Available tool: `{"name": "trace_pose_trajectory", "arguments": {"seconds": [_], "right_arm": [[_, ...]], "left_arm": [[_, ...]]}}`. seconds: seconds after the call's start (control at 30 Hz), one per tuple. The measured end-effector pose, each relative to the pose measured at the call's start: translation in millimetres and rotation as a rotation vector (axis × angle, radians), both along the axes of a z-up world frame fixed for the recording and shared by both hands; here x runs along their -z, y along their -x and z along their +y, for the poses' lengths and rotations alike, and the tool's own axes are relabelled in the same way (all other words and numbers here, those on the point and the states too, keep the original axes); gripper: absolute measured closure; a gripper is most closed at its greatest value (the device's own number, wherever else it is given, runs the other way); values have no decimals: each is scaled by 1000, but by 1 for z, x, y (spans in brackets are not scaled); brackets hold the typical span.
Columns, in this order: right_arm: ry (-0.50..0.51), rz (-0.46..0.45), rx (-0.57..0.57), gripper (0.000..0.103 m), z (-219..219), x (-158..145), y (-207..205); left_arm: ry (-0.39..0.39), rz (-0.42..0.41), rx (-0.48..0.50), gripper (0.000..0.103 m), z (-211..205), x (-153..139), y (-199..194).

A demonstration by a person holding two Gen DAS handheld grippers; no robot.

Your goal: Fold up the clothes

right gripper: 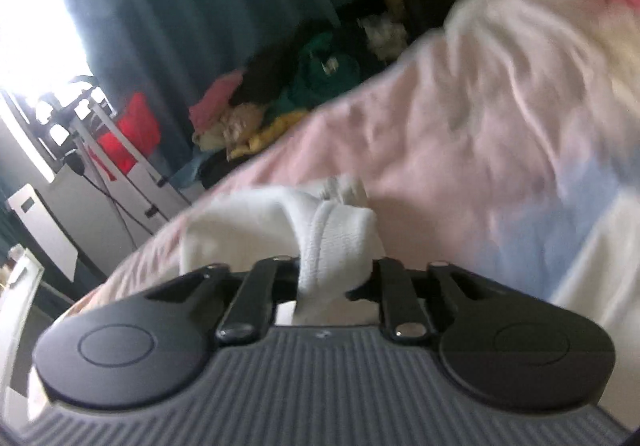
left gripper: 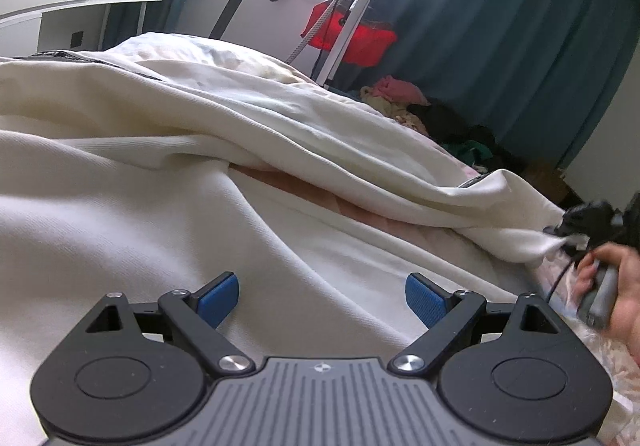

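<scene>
A large cream-white garment lies spread and rumpled over the bed. My left gripper is open and empty, its blue pads hovering just over the cloth. My right gripper is shut on a bunched edge of the same white garment and holds it above the pink bed sheet. In the left wrist view the right gripper shows at the far right, pinching the garment's corner, with the hand below it. The right wrist view is blurred.
A pile of mixed clothes lies on the floor beside the bed, before teal curtains. A stand with red fabric stands by the window. A white dresser with bottles is at far left.
</scene>
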State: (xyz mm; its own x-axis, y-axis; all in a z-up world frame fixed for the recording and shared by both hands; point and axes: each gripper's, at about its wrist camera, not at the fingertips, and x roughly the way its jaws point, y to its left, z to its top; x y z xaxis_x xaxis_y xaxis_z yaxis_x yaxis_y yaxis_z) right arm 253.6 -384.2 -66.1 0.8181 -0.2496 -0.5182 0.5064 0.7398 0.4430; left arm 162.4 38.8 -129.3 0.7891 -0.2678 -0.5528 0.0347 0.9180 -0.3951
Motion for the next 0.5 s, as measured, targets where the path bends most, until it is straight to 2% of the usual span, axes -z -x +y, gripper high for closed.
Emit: {"name": "trace_pose_trajectory", "arguments": {"seconds": [0.2,0.3,0.37,0.43,0.5], "right_arm": [[113,-121,48,91,-8,-81,-12],[113,-158,106,91,-22,-99,0],[116,-127,136,91,-29,-95,11],[113,-26,141,91,-37,-71,25],[57,100,150,91,-49,-38,33]], "left_arm": [[11,-39,19,11,-1,-3,3],[2,-64,30,11,-4,-7,7],[2,-65,29,11,-4,-8,7],[5,-62,26,11,-4,-9,7],[7,-59,23,11,-3,-10,7]]}}
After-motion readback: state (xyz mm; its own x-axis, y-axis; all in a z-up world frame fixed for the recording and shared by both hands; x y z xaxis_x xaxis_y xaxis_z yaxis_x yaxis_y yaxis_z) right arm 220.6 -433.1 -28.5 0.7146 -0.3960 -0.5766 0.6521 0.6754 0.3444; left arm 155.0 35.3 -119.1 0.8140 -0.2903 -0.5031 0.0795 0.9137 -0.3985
